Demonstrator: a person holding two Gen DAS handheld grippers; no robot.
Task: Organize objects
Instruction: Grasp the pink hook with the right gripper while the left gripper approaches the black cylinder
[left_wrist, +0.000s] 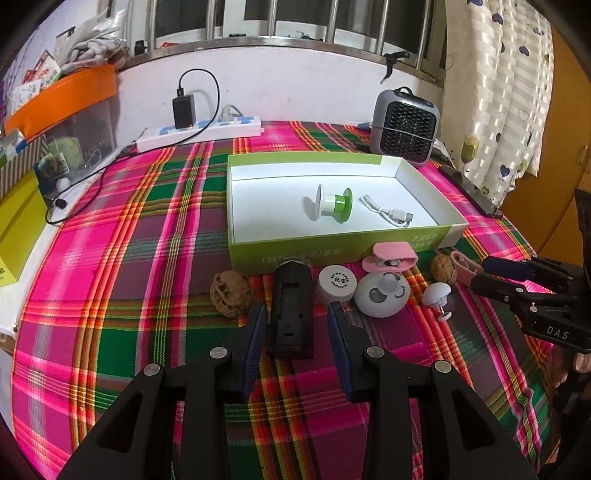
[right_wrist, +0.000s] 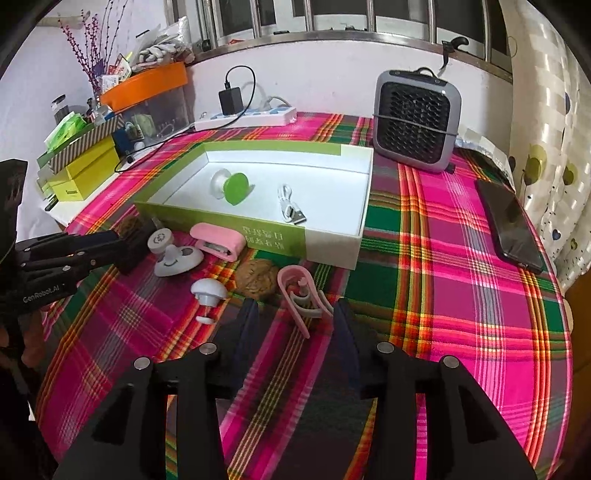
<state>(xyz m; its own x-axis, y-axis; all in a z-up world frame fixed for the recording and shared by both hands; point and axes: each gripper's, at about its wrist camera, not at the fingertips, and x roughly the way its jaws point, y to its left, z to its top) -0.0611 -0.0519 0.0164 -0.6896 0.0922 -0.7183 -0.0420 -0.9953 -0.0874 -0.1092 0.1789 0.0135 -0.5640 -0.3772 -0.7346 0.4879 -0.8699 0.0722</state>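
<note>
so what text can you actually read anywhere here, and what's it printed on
"DAS": on the right gripper, seen from the left wrist view.
"GenRobot.AI": on the left gripper, seen from the right wrist view.
Chinese characters on the green box front wall: upside down, too blurred to read.
Round white jar lid: printed mark, too small to read.
Yellow box: dark print, cut off and unreadable.

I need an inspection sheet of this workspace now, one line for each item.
Surface: plaid tablecloth.
Job's things: green-and-white cardboard box holds a green-and-white spool and white USB cable; black cylinder, pink clip, walnuts outside.
Clutter: grey fan, black phone.
Grippers: left gripper open around cylinder; right gripper open around clip.
Cables: black charger lead.
Surroundings: curtain.
</note>
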